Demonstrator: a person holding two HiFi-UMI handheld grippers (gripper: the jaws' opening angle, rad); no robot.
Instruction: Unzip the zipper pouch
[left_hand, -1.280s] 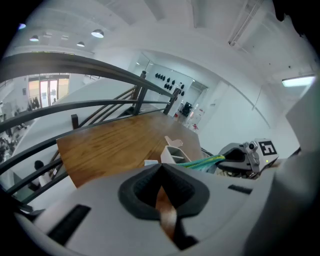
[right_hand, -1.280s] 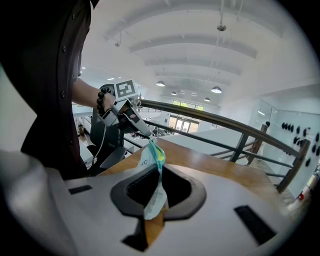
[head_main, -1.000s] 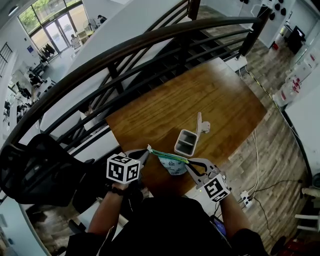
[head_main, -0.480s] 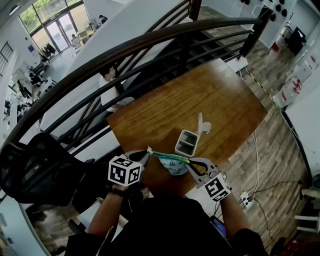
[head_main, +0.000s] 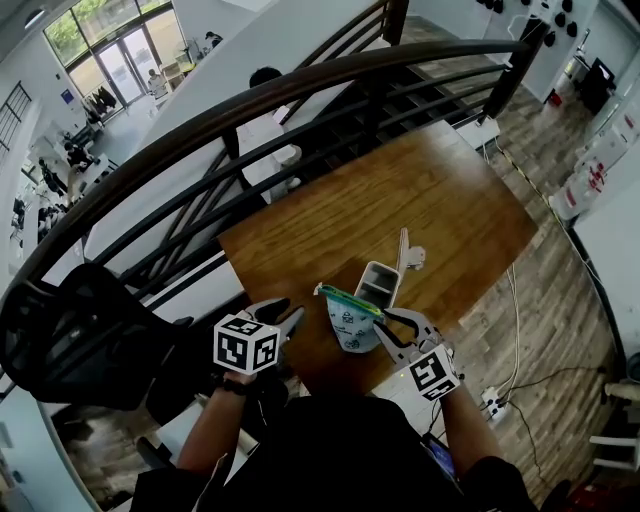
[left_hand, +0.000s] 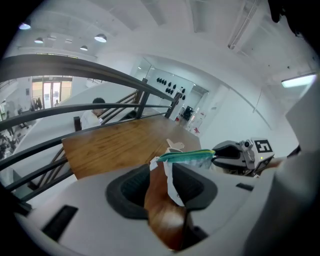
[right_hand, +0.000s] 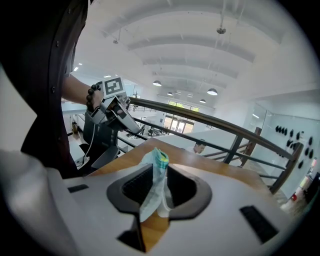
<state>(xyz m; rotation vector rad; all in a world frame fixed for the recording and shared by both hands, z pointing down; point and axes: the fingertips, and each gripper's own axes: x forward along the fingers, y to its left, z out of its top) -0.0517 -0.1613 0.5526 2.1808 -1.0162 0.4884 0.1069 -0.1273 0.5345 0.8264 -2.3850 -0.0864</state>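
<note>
Since the earlier frame, the zipper pouch (head_main: 350, 322) is no longer stretched taut between the two claws. Its left end is released and has swung in toward the right claw (head_main: 392, 322).

Left claw (head_main: 290, 320): the jaws have just been opening and are now seen well apart in the left gripper view. Bare wood shows through the gap. The near tip of the pouch lies just past the jaw tips and is not pressed by either pad.

Right claw: the jaws have just been opening too and stand narrowly apart. In the right gripper view the pouch fabric hangs in the gap, lying toward one pad. No pinch is seen on it.

Pouch: it is upright at the near edge of the counter (head_main: 400, 200), between the two claws and closer to the right one. Its green zipper edge (head_main: 348, 297) is on top and its white body below. Whether the zipper is run open cannot be told.

A grey tray (head_main: 378, 285) is noted just behind the pouch.
</note>
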